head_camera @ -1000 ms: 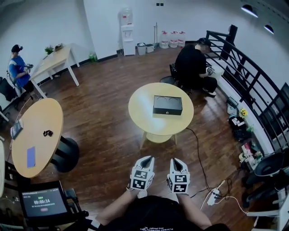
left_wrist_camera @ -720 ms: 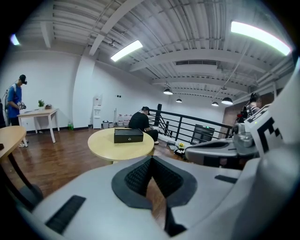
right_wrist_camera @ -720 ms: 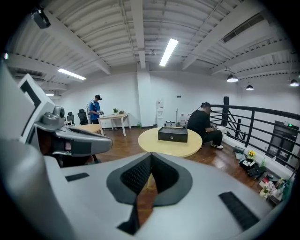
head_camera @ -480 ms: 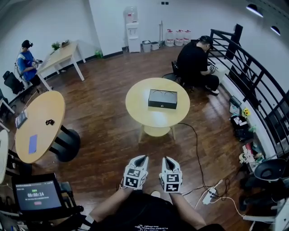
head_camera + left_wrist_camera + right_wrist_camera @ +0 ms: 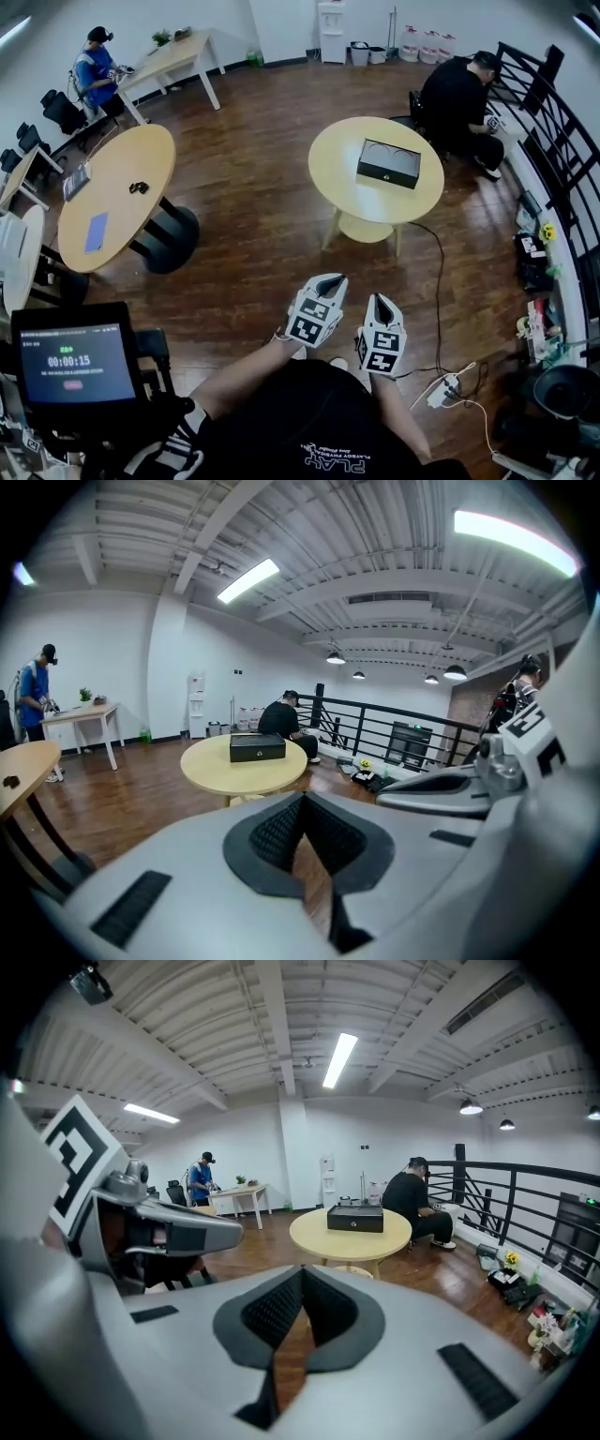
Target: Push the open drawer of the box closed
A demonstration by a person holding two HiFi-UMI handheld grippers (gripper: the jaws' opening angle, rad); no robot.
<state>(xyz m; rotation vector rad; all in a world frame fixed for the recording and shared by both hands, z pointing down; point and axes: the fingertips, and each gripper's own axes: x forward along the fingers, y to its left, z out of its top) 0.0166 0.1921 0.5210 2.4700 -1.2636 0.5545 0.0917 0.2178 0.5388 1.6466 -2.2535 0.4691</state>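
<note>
Well short of the box (image 5: 387,163), held left gripper (image 5: 332,279) and right gripper (image 5: 380,300) low, both pressed together, empty — presumably just carried for the approach.

Bright, even light from ceiling strips (image 5: 339,1058) (soft sheen on floor (image 5: 281,103)), heavy fisheye bending at edges.

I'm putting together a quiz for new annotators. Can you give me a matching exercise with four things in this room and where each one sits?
Things:
1. black box
2. blue sheet
3. power strip
4. timer screen

Places:
A. on the wooden floor, at the right
B. on the round table ahead
C. lower left corner of the head view
D. on the oval table at the left

Pairs: 1-B, 2-D, 3-A, 4-C
</note>
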